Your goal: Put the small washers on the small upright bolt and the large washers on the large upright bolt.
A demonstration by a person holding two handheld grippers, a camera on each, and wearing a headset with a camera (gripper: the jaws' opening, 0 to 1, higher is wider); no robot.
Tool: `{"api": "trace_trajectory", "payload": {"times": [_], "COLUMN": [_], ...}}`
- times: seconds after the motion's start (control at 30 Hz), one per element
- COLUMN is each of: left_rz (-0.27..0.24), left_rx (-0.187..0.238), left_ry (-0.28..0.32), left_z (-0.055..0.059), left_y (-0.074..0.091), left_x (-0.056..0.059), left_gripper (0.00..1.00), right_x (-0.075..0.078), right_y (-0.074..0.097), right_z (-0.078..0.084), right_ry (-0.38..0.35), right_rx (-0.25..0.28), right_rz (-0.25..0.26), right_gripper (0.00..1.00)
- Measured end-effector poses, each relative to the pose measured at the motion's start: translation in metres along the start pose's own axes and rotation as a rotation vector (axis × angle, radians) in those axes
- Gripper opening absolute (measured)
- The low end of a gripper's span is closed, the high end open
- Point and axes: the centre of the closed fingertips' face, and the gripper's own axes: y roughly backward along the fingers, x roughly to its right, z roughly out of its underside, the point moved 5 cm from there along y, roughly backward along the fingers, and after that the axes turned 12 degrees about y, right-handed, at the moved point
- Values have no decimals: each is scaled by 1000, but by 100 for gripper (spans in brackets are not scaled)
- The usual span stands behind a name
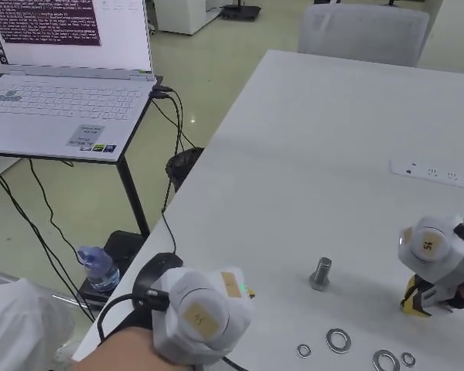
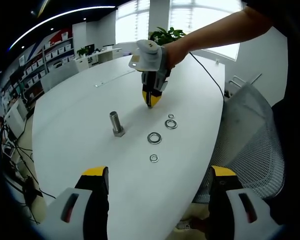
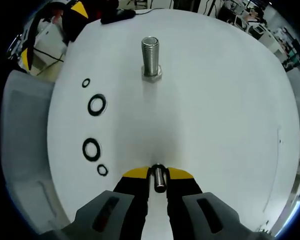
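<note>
The large bolt (image 1: 321, 273) (image 2: 116, 122) (image 3: 150, 57) stands upright on the white table (image 1: 317, 147). Near the front edge lie two small washers (image 1: 304, 351) (image 1: 408, 359) and two large washers (image 1: 339, 340) (image 1: 385, 360) in a loose row. My right gripper (image 1: 416, 303) (image 2: 152, 100) (image 3: 159, 176) hovers right of the large bolt, tip down close to the tabletop, shut on a small bolt (image 3: 159, 179). At the table's left front edge, my left gripper (image 1: 205, 313) (image 2: 159, 172) is open with nothing between its jaws, facing the large bolt and washers (image 2: 154, 138).
A white power strip (image 1: 437, 171) lies on the table at the right. Beside the table's left edge a laptop (image 1: 62, 100) sits on a black stand, with cables and a water bottle (image 1: 99, 267) on the floor. A grey chair (image 1: 363, 35) stands at the far side.
</note>
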Motion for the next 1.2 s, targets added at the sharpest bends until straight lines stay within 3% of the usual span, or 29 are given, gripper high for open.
{"api": "trace_trajectory", "payload": {"times": [0.43,0.57,0.7,0.9,1.0,1.07,1.2], "left_rz": [1,-1,-3,-9,-11,-7,-2], "left_rx": [4,-12,-1,-5,-9,17,26], "left_ry": [2,-8,-2,-8,-14,23,13], "left_z": [-2,0,-1,-1,-1,-5,-8], "left_y": [1,1,3,5,6,9,9], "left_x": [1,1,0,0,1,1,4], "left_gripper": [81,80,80,80,79,79,80], "right_x": [-1,0,0,1,1,1,2], "right_y": [1,1,4,9,14,17,22], "right_z": [0,0,0,1,-3,-8,-18], "right_ry": [7,-2,-2,6,18,54,96], "right_rx": [-3,10,24,28,35,51,76], "right_rz": [2,4,-2,0,6,15,33], "right_gripper": [14,20,24,25,25,25,25]}}
